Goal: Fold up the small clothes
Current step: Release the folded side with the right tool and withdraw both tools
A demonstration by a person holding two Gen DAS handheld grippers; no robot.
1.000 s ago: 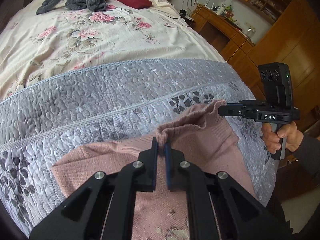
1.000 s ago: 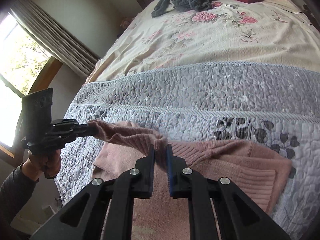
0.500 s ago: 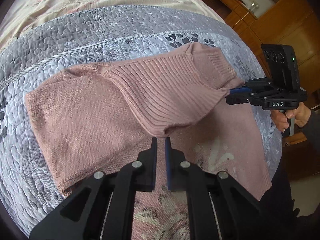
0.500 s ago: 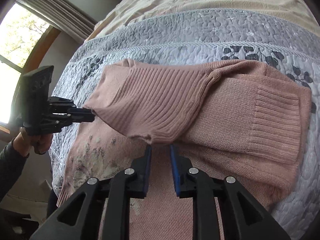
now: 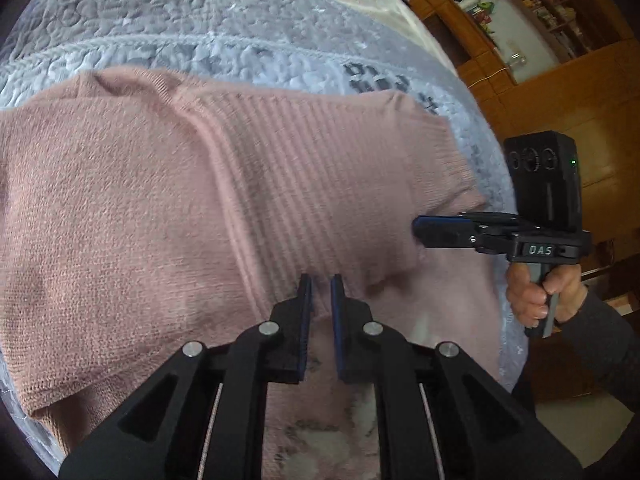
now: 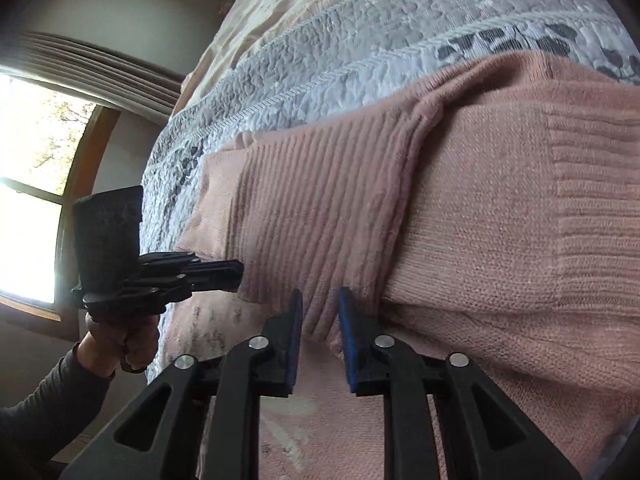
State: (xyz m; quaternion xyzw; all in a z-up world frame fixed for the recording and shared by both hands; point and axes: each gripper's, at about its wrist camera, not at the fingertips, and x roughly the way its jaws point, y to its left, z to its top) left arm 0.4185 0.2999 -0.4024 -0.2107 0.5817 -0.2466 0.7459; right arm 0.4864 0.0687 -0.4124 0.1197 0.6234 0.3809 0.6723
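Observation:
A pink knit sweater (image 5: 140, 200) lies on the grey quilted bedspread (image 5: 200, 20), its ribbed hem folded over onto its body. My left gripper (image 5: 321, 280) is shut on the hem's near edge, with ribbed fabric between its pads. In the right wrist view the same sweater (image 6: 500, 220) fills the frame, and my right gripper (image 6: 320, 300) is shut on the hem's other end. Each gripper shows in the other's view: the right gripper (image 5: 418, 232) at the fold's right corner, the left gripper (image 6: 236, 274) at its left corner. Both sit low, close to the sweater.
The bedspread (image 6: 360, 40) runs on beyond the sweater to a floral sheet. Wooden cabinets (image 5: 580, 92) stand to the right of the bed. A window (image 6: 28, 200) with curtains is on the left. A person's hand (image 5: 532, 292) holds the right gripper's handle.
Both grippers carried the lifted hem toward me and down. The ribbed band, raised a second ago, now rests folded over the sweater's body.

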